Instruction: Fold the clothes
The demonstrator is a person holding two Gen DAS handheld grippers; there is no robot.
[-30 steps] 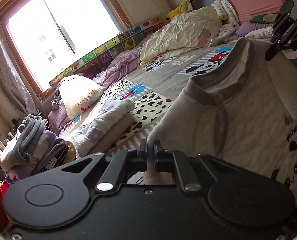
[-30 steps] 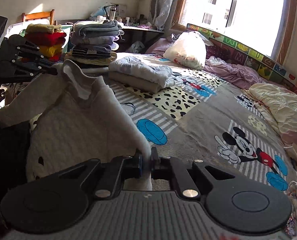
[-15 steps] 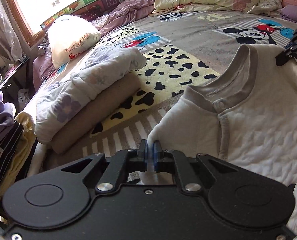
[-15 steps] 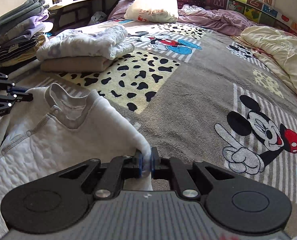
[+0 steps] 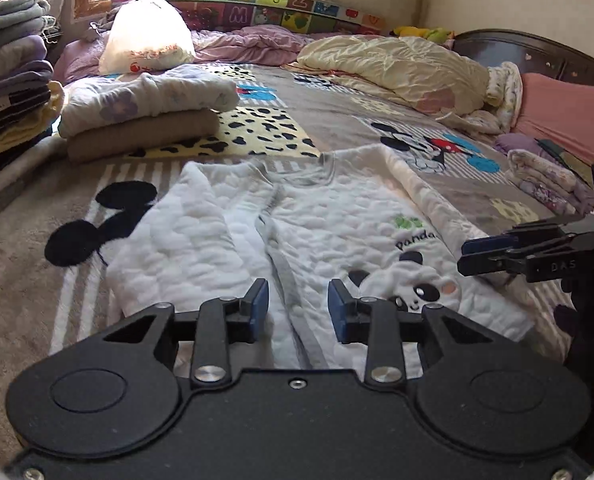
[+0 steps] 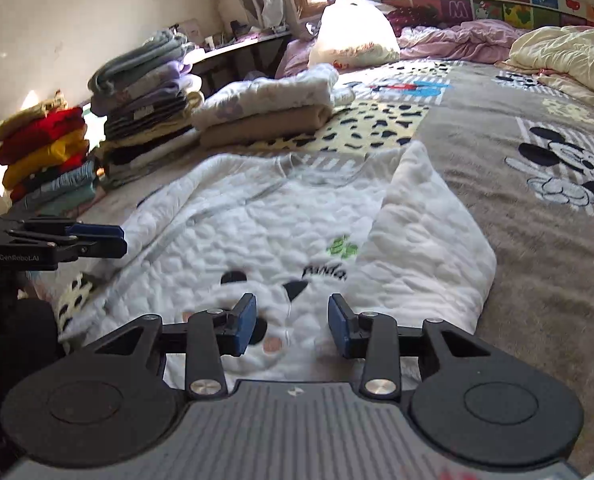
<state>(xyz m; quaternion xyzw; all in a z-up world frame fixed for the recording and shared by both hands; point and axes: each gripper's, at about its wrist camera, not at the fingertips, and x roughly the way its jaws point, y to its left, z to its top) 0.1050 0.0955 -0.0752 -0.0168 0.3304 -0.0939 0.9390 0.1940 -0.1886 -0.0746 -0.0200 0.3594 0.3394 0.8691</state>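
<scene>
A white quilted top with a panda print lies spread front-up on the cartoon-print bed blanket, collar pointing away from me. In the right wrist view the same top has its right sleeve folded down along its side. My left gripper hovers open over the lower front placket, holding nothing. My right gripper hovers open over the panda face, also holding nothing. Each gripper shows at the edge of the other's view: the right gripper and the left gripper.
Two folded garments are stacked beyond the top. Tall piles of folded clothes stand at the left bedside, with a red and yellow pile further left. A white sack, a cream duvet and a pink pillow lie further back.
Both grippers carried the hanging top down onto the blanket, let go of its shoulders and drew back toward its lower part; both went from shut to open.
</scene>
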